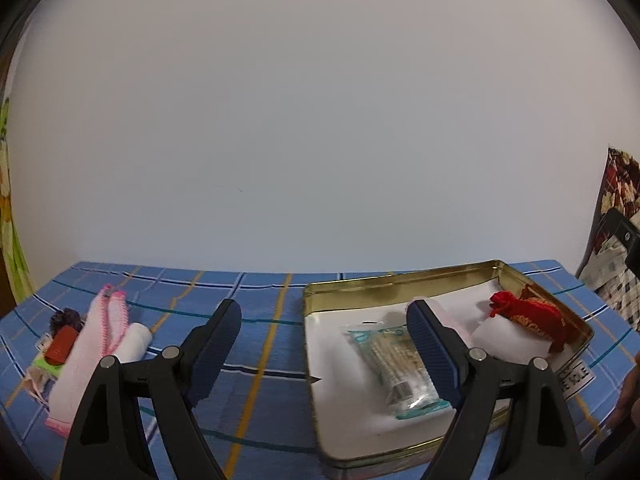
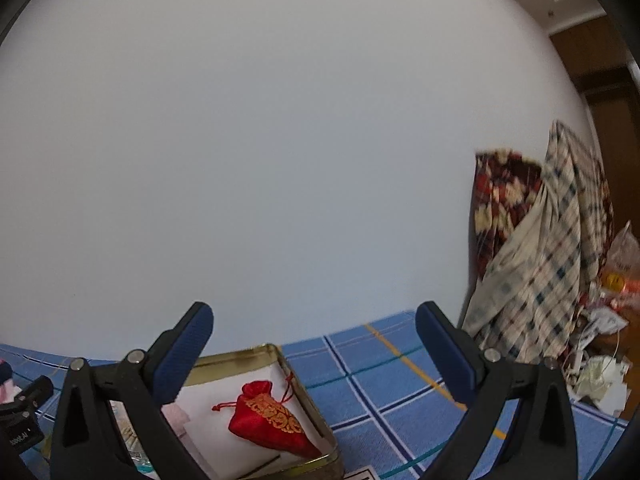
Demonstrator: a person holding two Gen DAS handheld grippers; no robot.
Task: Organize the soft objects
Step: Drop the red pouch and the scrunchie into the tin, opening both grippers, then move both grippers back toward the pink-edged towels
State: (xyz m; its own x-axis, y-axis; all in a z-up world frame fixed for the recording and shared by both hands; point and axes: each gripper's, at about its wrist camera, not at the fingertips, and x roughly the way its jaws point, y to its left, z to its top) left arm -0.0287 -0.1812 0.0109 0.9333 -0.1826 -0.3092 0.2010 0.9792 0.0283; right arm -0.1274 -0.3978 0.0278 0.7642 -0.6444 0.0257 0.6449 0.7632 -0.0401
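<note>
A gold tin tray point(image 1: 400, 280) lies on the blue checked cloth point(image 1: 260, 292). It holds a clear packet point(image 1: 394, 368), a red drawstring pouch point(image 1: 532, 316) on a white pad point(image 1: 504, 340), and something pink. My left gripper point(image 1: 324, 328) is open and empty, above the tray's left edge. At far left lie a white sock with pink trim point(image 1: 96, 344), a white roll point(image 1: 136, 340), a red-brown item point(image 1: 60, 346) and a dark purple thing point(image 1: 66, 316). In the right wrist view my right gripper point(image 2: 314, 344) is open and empty above the tray point(image 2: 288, 364) and pouch point(image 2: 268, 412).
A plain white wall stands behind the table. To the right hang a plaid cloth point(image 2: 540, 260) and a dark floral cloth point(image 2: 496, 196), with plastic bags and clutter point(image 2: 608, 320) beside them. A floral curtain point(image 1: 8, 200) is at the far left.
</note>
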